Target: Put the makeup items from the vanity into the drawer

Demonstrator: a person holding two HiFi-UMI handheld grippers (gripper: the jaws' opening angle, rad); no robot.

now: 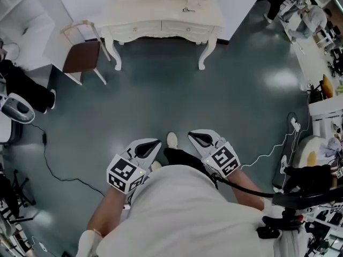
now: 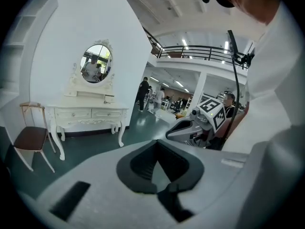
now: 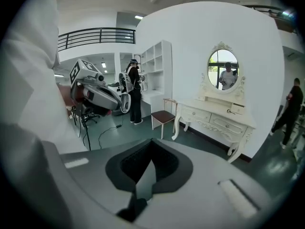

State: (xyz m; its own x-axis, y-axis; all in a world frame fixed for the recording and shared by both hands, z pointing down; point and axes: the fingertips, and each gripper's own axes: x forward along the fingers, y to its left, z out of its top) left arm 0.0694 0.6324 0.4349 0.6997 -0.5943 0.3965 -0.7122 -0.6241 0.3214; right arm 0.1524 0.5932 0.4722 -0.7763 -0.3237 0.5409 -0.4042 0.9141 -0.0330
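the left claw (image 1: pixel 153 143) and right claw (image 1: pixel 195 137) hang close to the person's body, well apart from the vanity (image 1: pixel 161 16) across the floor. each claw is closed tip to tip, holding nothing. a small item (image 1: pixel 187 9) lies on the vanity's tabletop, too small to tell.

A large open studio or lab hall, not a home. An ornate white bench (image 1: pixel 161 27) with an oval mirror (image 3: pixel 224 75) stood staged against a partition wall at top centre. Cables (image 1: pixel 56 170) crossed the grey floor (image 1: pixel 177 100). A railed mezzanine (image 2: pixel 200 51) ran overhead.
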